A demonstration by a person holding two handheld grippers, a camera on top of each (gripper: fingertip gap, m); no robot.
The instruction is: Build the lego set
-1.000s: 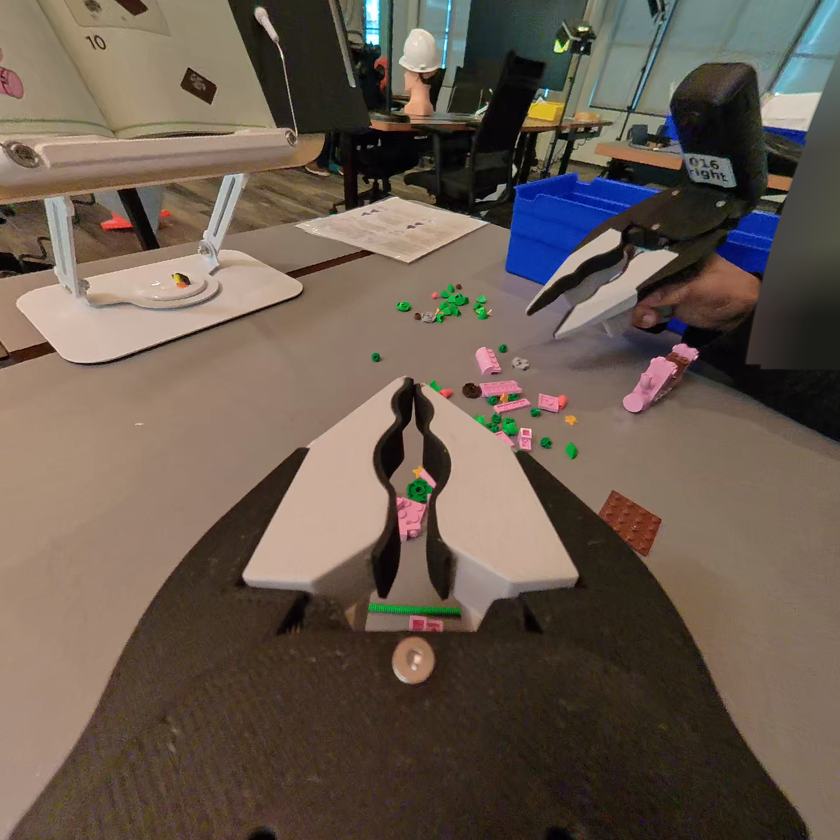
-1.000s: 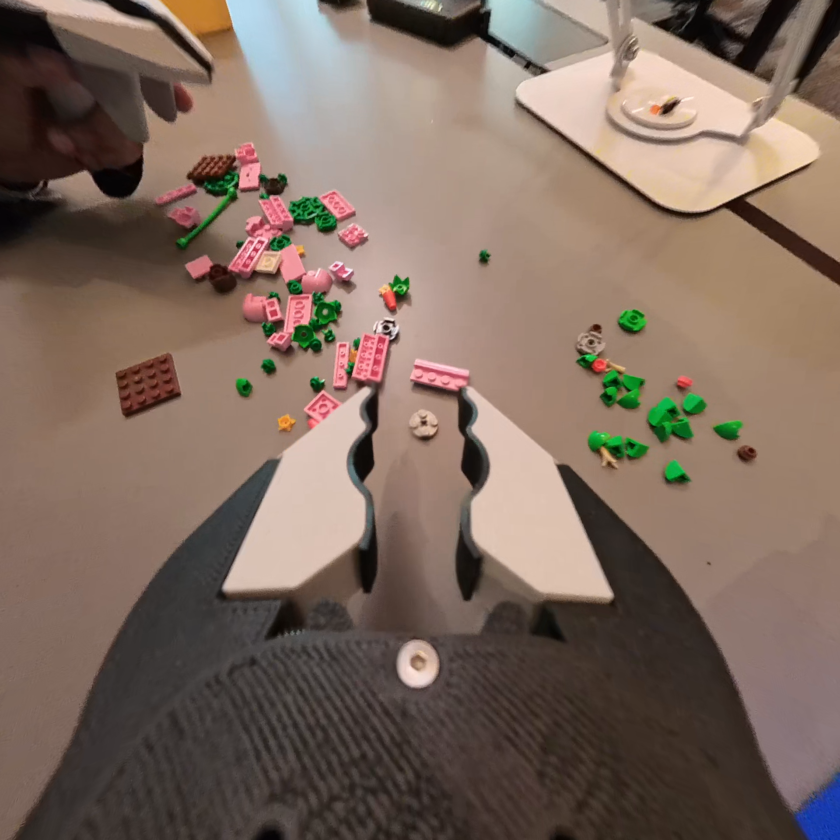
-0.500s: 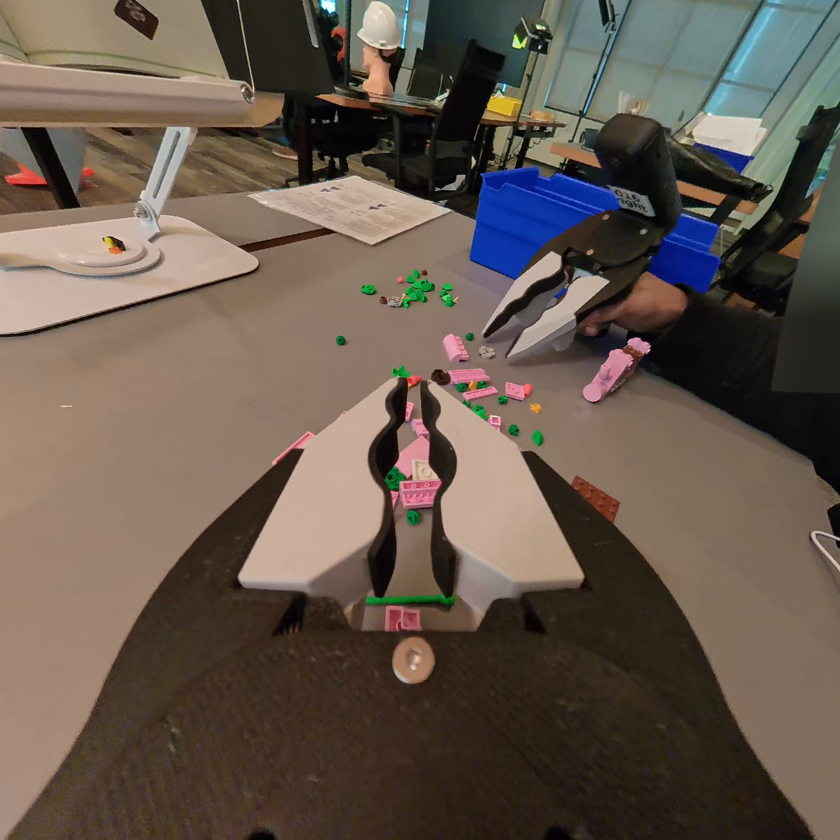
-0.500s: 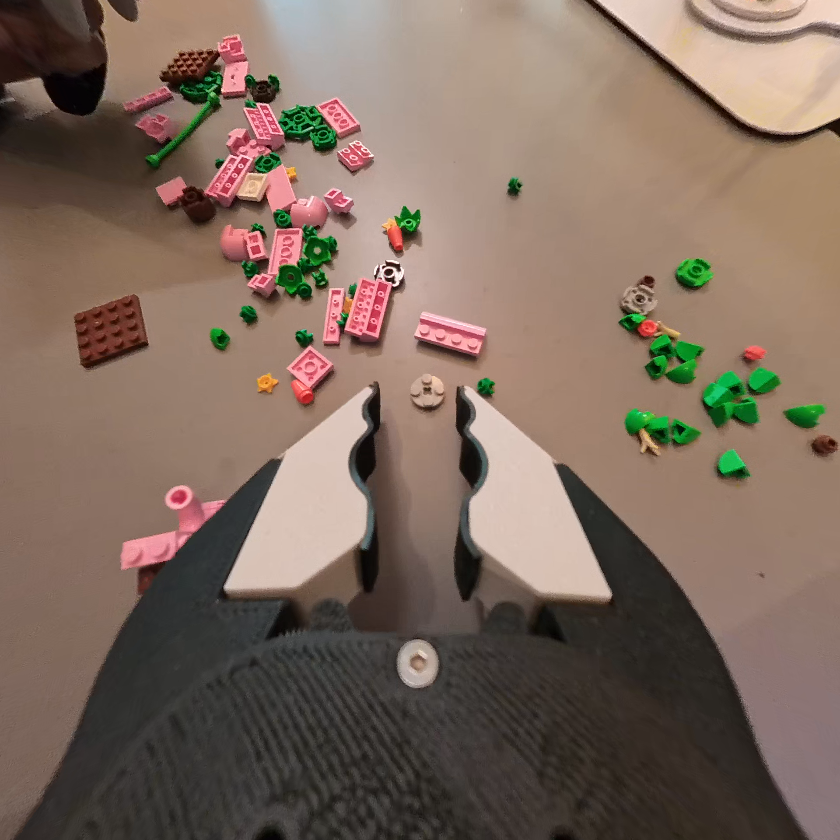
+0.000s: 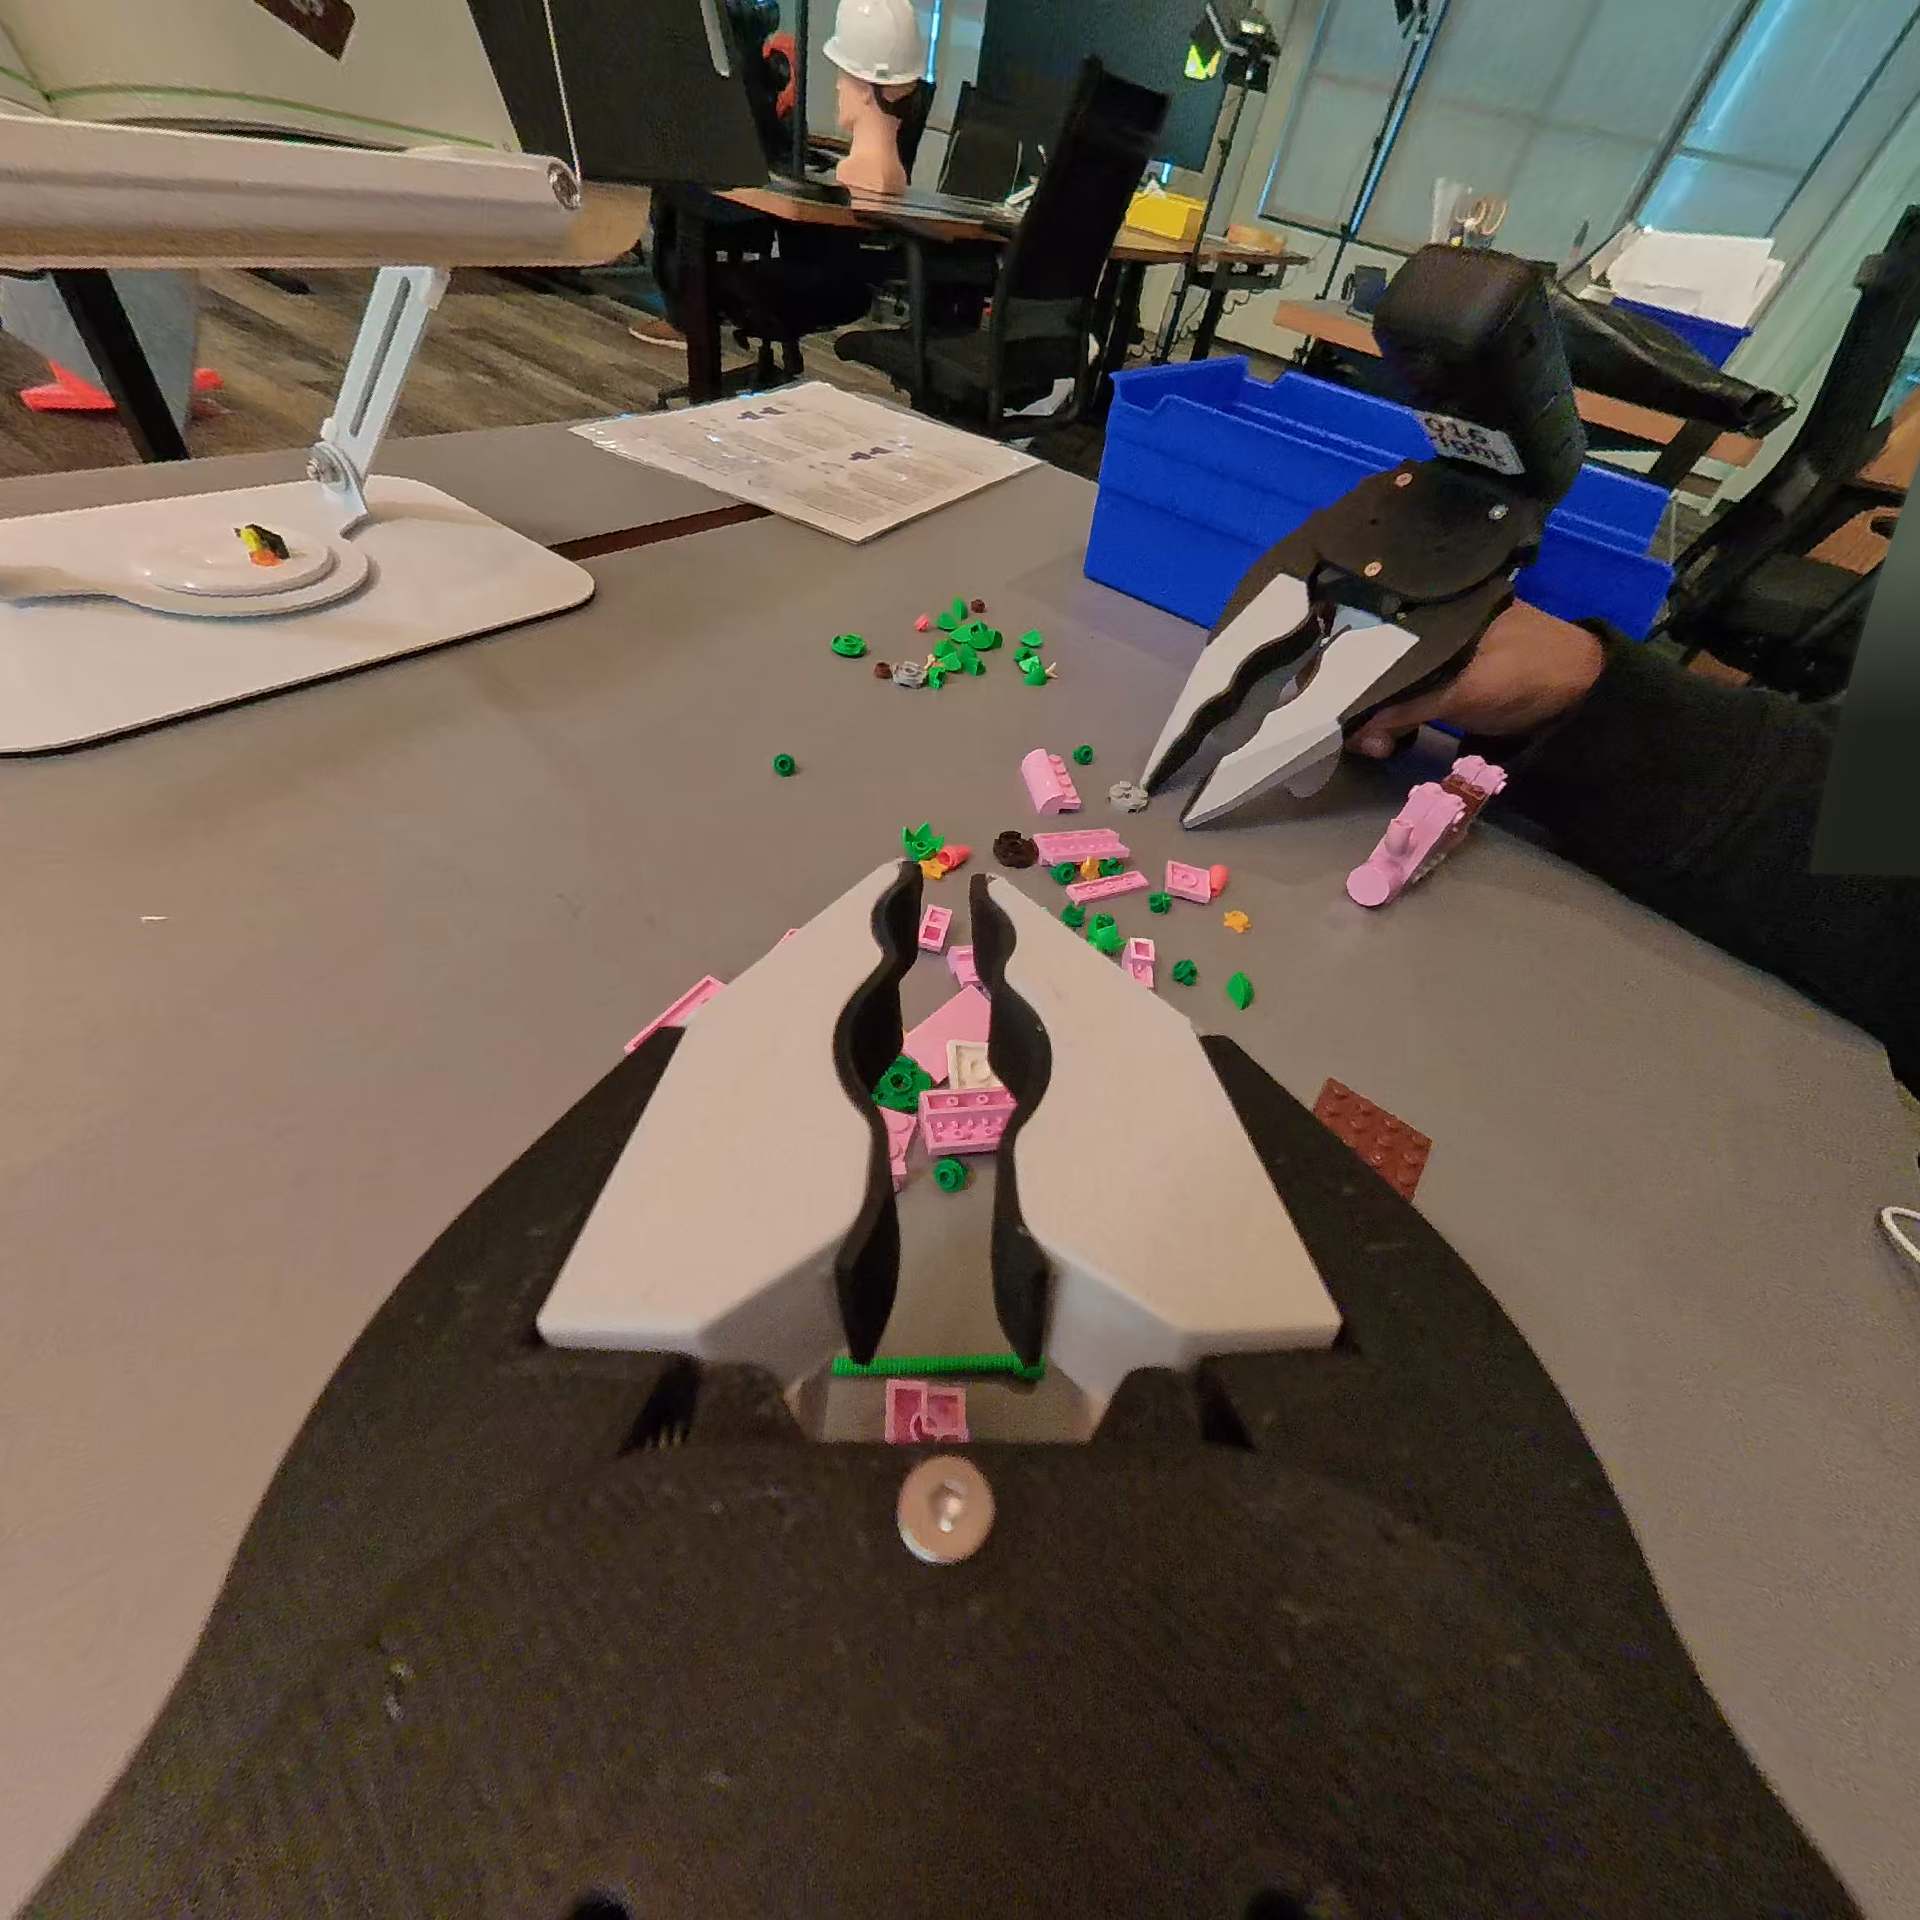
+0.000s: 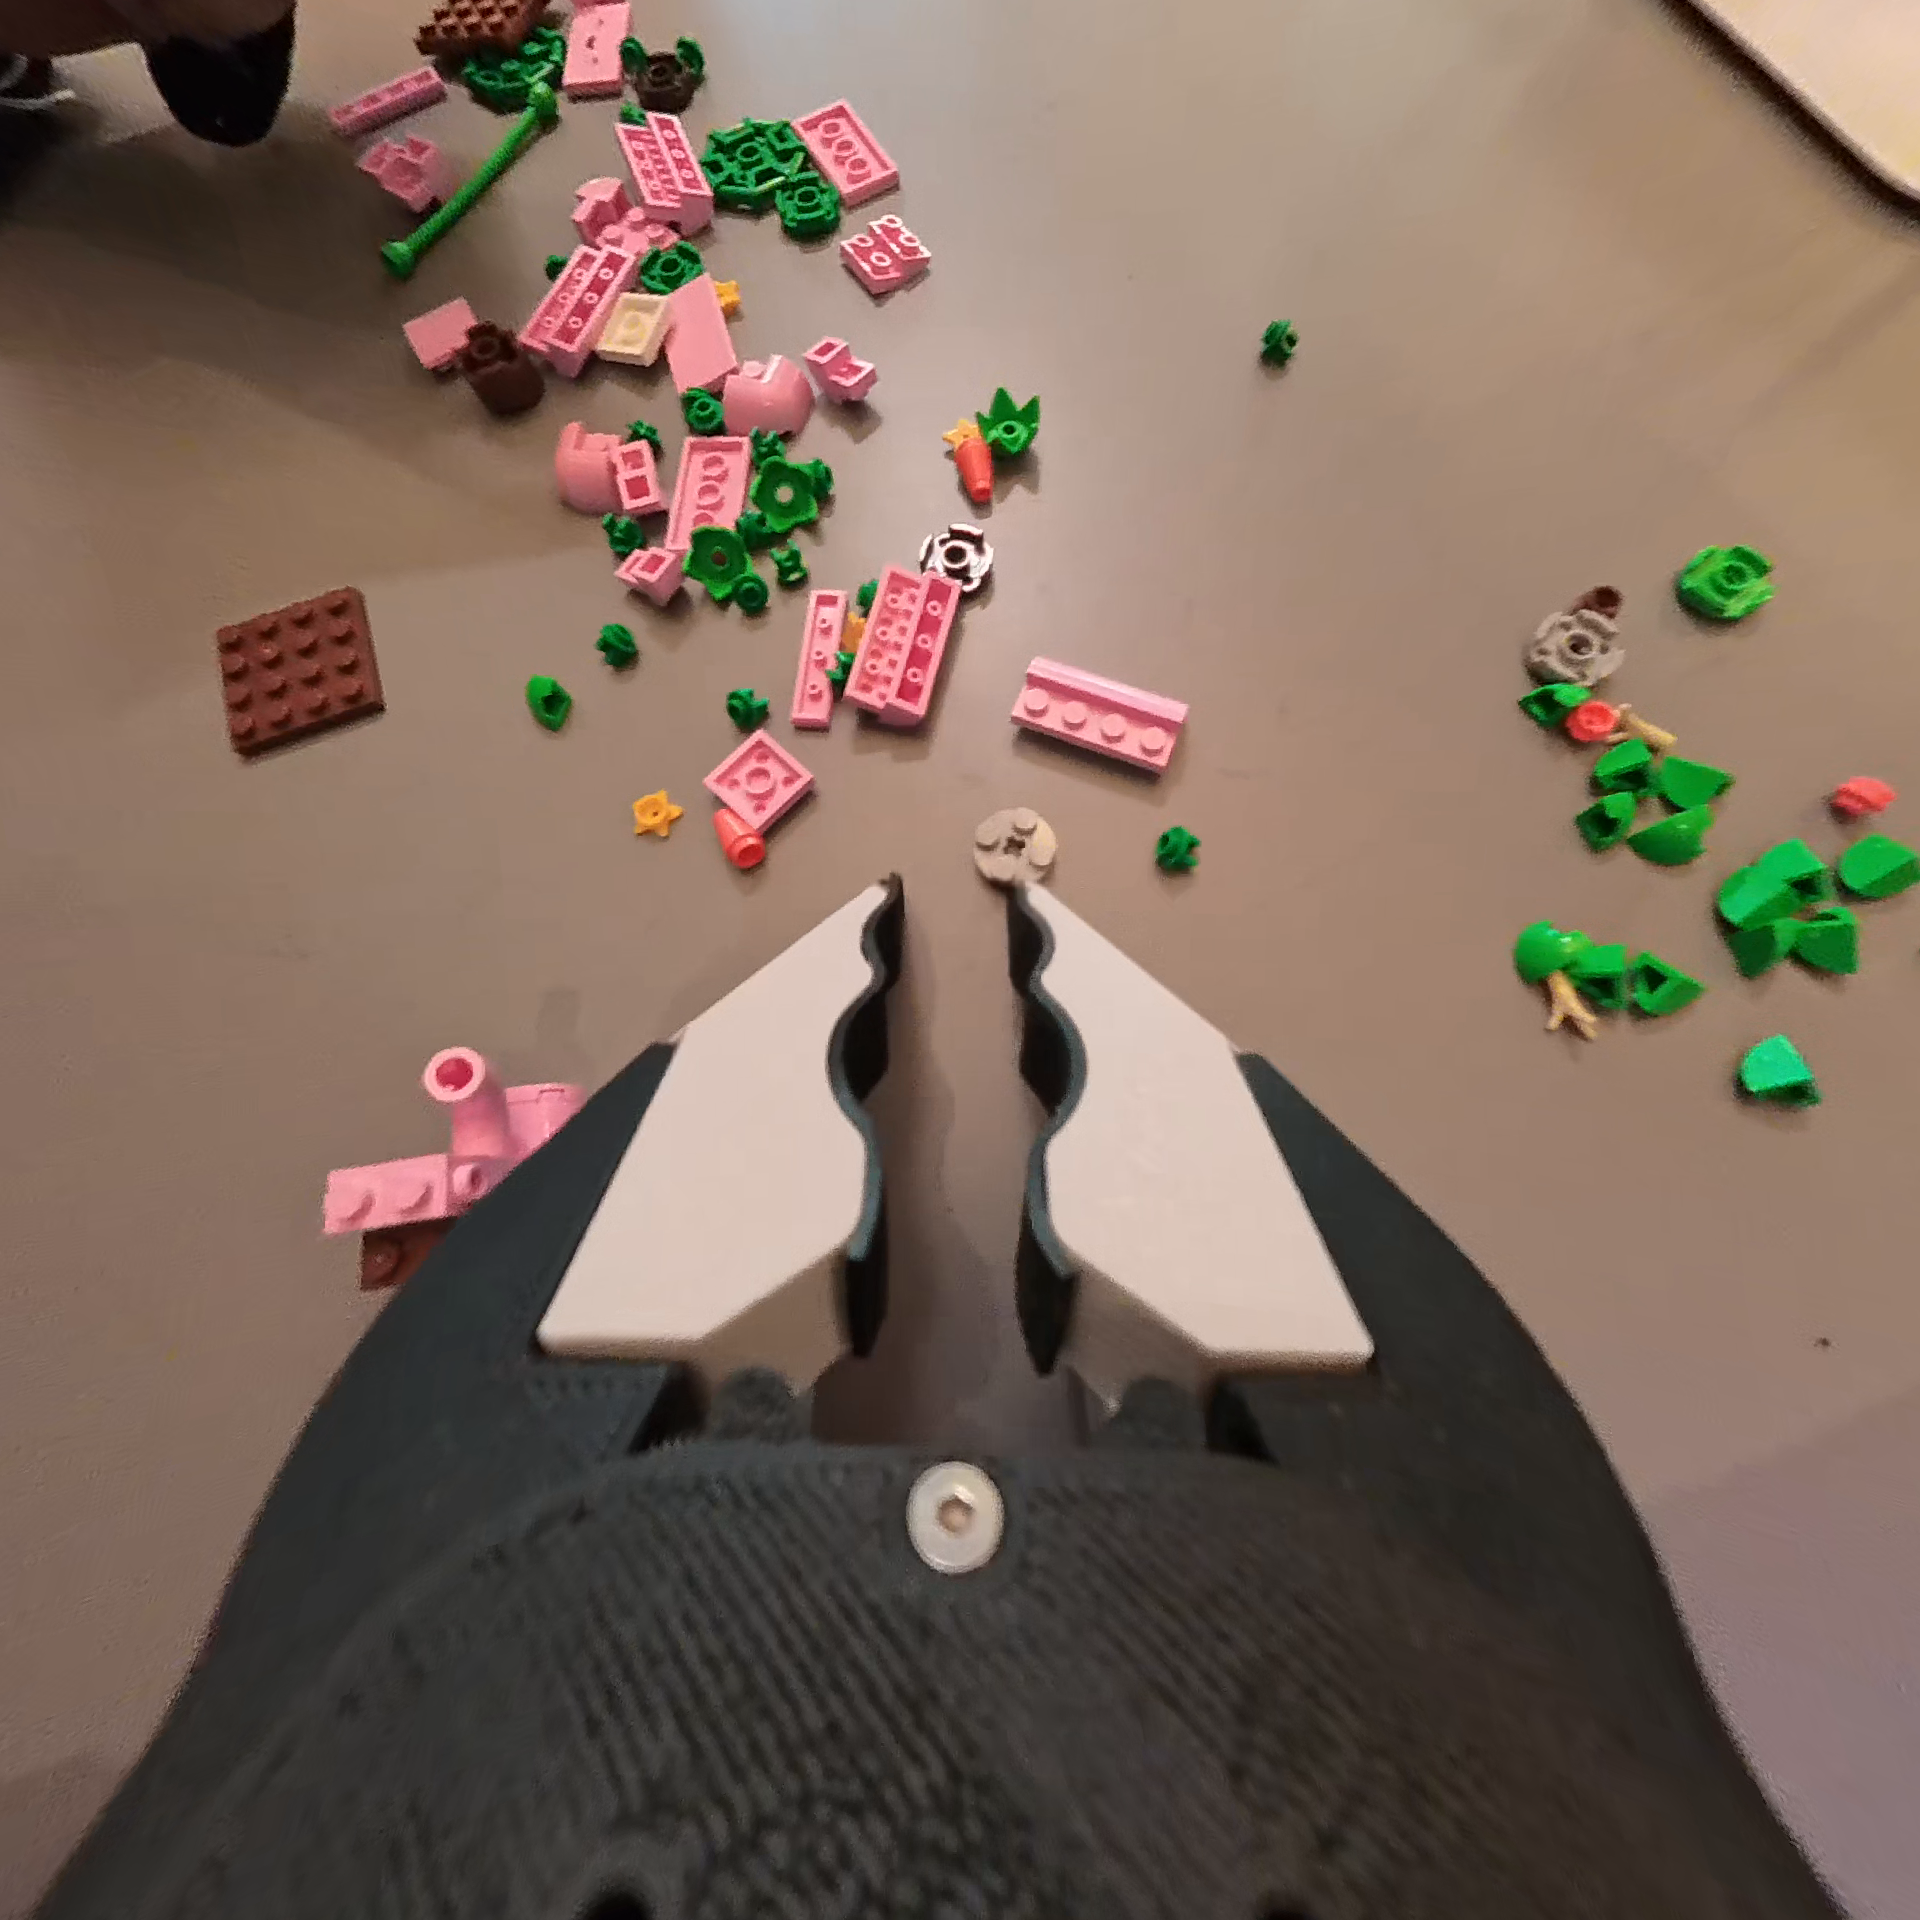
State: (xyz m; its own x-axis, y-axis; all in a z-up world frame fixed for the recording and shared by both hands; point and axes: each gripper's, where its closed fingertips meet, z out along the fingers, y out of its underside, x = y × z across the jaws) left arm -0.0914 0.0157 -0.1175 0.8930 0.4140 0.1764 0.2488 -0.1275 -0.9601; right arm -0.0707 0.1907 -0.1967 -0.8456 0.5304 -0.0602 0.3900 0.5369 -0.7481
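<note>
Loose pink, green and brown Lego pieces lie scattered on the grey table (image 5: 312, 1039). My right gripper (image 6: 956, 888) is open and empty, tips low at the table. A small grey round plate (image 6: 1016, 844) lies just ahead of its right fingertip; it also shows in the left wrist view (image 5: 1127, 797), beside the right gripper (image 5: 1164, 800). A pink part-built assembly (image 6: 457, 1153) lies by the right gripper's left side. My left gripper (image 5: 945, 881) is narrowly open and empty, hovering over pink bricks (image 5: 966, 1117). A brown square plate (image 6: 299, 681) lies apart.
A cluster of green pieces (image 6: 1766, 894) lies to the right. A white stand base (image 5: 312, 623) holding an open booklet is at the far left. A blue bin (image 5: 1299, 488) and a paper sheet (image 5: 810, 457) sit at the back. My right fingertips sit around 20 centimetres from my left ones. From either gripper's tips it is about 15 centimetres to the brown square plate (image 6: 299, 681).
My right gripper has come down and forward to the grey round plate, jaws narrowing a little. My left gripper has drawn back over the pile and its tips have parted slightly.
</note>
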